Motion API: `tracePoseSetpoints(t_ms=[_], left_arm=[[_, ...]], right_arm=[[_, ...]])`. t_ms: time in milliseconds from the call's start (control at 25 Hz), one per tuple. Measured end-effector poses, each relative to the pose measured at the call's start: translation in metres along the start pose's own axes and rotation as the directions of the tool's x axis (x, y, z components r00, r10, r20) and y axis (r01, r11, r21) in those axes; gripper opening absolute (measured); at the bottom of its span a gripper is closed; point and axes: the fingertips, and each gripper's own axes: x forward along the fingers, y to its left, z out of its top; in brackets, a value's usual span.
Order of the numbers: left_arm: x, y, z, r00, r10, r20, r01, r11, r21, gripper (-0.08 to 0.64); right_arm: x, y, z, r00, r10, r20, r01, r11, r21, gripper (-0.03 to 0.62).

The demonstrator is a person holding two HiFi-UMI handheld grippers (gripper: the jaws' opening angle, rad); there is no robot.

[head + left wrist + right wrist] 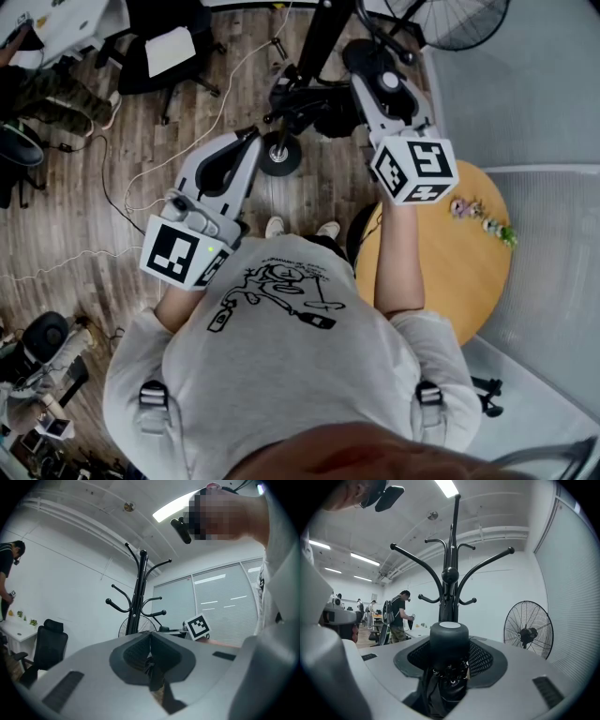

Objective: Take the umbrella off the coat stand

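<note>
1. Since the umbrella sits folded between the jaws of the right gripper, and no hook of the coat stand touches it in the right gripper view, I judge the step in hand to be drawing it clear of the stand.
2. I read the right jaws as closed around the umbrella's black barrel, apart only by its thickness. The flat cap and the ring of rib tips stand out past the pads toward the stand.
3. I read the left gripper as all but closed, with a thin dark strip pinched between its jaws. I judge this to be a strap or fold of the umbrella, but I cannot tell which.
4. I would move both grippers as 1 unit, straight back toward the person's body, so that the strip is not pulled taut between the 2 grips.
5. I would keep the capped end off the curved hooks. They spread on both sides of the pole ahead of it and could snag the rib tips.
6. I would avoid swinging to the right. The fan stands beside the stand on that side, and the round wooden surface lies near the right forearm.
</note>
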Motion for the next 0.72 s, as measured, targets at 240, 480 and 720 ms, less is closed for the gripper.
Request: tracePoseSetpoints(t_ms=[240, 480, 720], left_arm=[[-0.002, -0.008, -0.001, 1.000, -0.003, 0.001, 0.003, 1.000, 0.005, 0.009], [-0.002, -0.013, 0.000, 1.000, -0.014, 0.003, 0.014, 1.000, 0.007, 0.009], [-0.002, -0.019, -0.002, 1.000, -0.021, 0.003, 0.021, 1.000, 0.008, 0.009]], right_arm=[[-0.012, -0.002, 0.004, 1.000, -0.007, 0.007, 0.007, 1.000, -0.009, 0.216], [-0.021, -0.004, 0.007, 1.000, -0.017, 0.011, 0.017, 1.000, -0.007, 0.216], [-0.029, -0.004, 0.009, 1.000, -0.023, 0.017, 0.023, 1.000, -0.010, 0.216]])
